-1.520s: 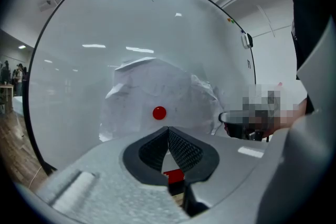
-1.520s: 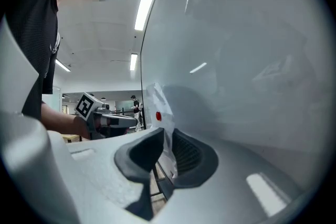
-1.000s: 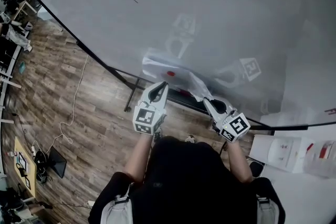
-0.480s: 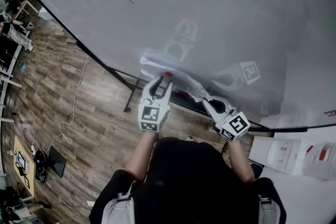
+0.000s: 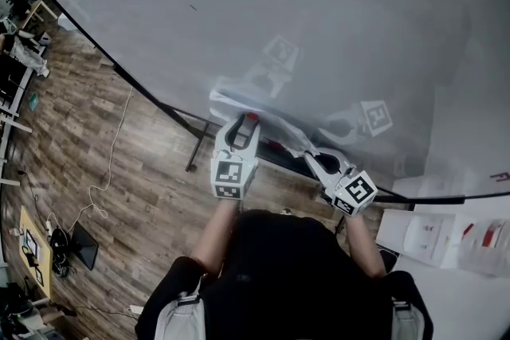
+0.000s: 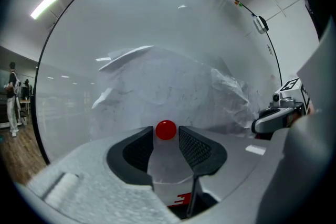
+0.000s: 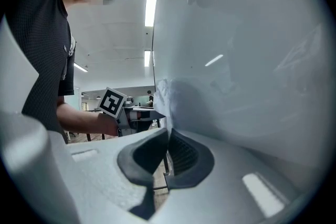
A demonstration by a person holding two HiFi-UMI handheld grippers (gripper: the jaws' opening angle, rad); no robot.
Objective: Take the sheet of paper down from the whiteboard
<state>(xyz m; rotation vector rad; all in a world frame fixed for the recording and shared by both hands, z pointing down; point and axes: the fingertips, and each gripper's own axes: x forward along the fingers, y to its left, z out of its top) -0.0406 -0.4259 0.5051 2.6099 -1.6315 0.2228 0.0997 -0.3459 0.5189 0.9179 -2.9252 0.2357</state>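
Note:
A crumpled white sheet of paper (image 5: 229,101) hangs low on the whiteboard (image 5: 319,12), with a round red magnet (image 5: 253,117) on it. My left gripper (image 5: 248,123) points at the board. Its jaws have just been opening and now stand apart, with the red magnet (image 6: 166,130) between their tips. The pads do not visibly press on it. The sheet (image 6: 168,92) fills the board behind it. My right gripper (image 5: 307,156) is at the sheet's right edge. In the right gripper view its jaws (image 7: 168,147) are shut on that edge of the sheet (image 7: 167,102).
The board's stand (image 5: 195,141) has dark legs on the wooden floor (image 5: 119,171), with a white cable (image 5: 107,179) lying to the left. A white table (image 5: 454,251) with boxes is at the lower right. Desks (image 5: 20,36) stand at the far left.
My left gripper has gone up the sheet to the red magnet, and its jaws have gone from shut to open around it. The right gripper has stayed at the sheet's edge.

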